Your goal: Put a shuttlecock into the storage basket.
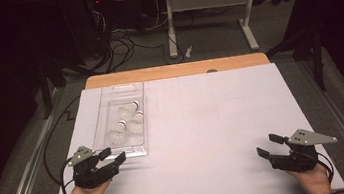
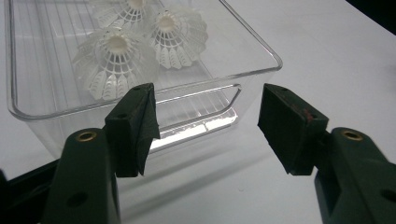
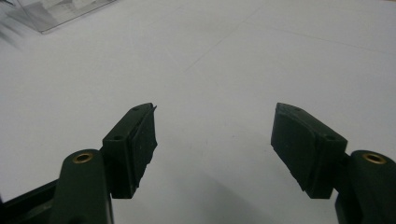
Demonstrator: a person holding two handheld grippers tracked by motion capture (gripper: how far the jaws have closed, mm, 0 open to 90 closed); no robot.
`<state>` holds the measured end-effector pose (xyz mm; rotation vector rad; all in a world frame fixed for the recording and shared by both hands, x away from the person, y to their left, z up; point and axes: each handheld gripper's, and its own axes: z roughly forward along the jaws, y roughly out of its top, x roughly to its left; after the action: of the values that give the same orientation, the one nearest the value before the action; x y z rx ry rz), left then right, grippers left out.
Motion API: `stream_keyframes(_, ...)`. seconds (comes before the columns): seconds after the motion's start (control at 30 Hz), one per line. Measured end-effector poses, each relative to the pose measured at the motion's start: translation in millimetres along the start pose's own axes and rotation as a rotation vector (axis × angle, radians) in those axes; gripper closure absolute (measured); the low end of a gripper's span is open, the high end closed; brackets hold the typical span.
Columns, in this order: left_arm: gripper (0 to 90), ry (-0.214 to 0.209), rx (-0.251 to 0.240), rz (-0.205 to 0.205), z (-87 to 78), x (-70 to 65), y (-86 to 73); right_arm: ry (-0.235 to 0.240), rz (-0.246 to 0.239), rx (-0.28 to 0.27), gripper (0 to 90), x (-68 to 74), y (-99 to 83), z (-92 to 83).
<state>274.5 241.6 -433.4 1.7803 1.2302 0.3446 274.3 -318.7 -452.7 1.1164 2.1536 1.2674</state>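
Right now my left gripper [image 1: 115, 154] sits released, jaws spread wide with nothing between them, just short of the near end wall of the clear plastic tray [image 2: 261, 70]. In the left gripper view that wall's rim runs across just beyond my pads, with its right corner between them. Three white shuttlecocks [image 1: 126, 120] lie inside, clustered toward the middle, apart from the side walls. The tray lies on the left part of the white surface [image 1: 213, 121], its far end near the surface's back edge. My right gripper [image 1: 270, 146] is released too, jaws apart over bare sheet near the front right corner, well apart from the tray, with open room between both hands.
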Motion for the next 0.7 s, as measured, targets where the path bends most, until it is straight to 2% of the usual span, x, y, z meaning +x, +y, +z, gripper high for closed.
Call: stream_keyframes(0.7, 37.2, -0.002, -0.026, 0.003, -2.6, -0.1, -8.0, 0.001, -0.001, -0.001, 31.5, 0.1, 0.0, -0.3)
